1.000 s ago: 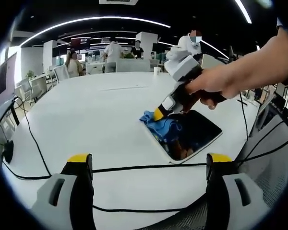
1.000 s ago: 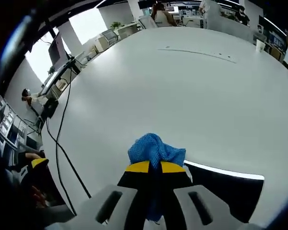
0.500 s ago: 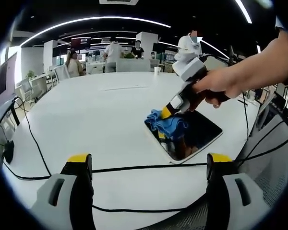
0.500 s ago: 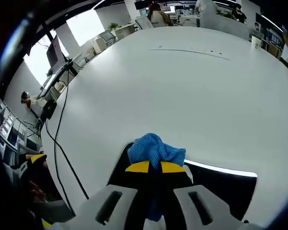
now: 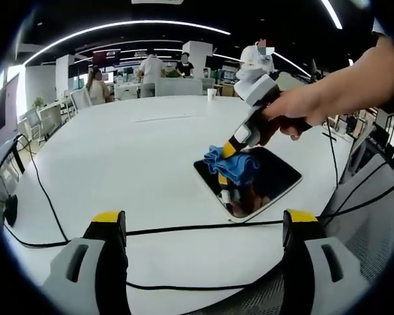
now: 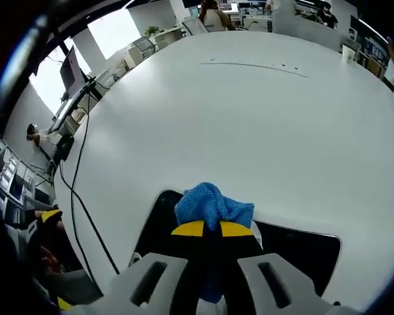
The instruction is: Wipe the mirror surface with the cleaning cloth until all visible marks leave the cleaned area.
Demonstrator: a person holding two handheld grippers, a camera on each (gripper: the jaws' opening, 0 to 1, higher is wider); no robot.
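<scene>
A dark rectangular mirror (image 5: 269,180) with a white rim lies flat on the white table (image 5: 131,151). A blue cleaning cloth (image 5: 233,164) rests on its left part, pinched in my right gripper (image 5: 226,152), which a hand holds from the right. In the right gripper view the yellow-tipped jaws are shut on the cloth (image 6: 213,205), with my right gripper (image 6: 212,229) over the mirror (image 6: 302,252). My left gripper (image 5: 200,220) stands open near the table's front edge, apart from the mirror, with nothing between its jaws.
Black cables (image 5: 184,230) run across the table's near edge in front of the left gripper. A paper cup (image 5: 211,94) stands far back. Several people (image 5: 151,65) and chairs are beyond the table. A mesh chair back (image 5: 374,223) is at the right.
My right gripper has drawn the cloth from the mirror's left edge further onto the glass, towards the right. The left gripper has stayed in place.
</scene>
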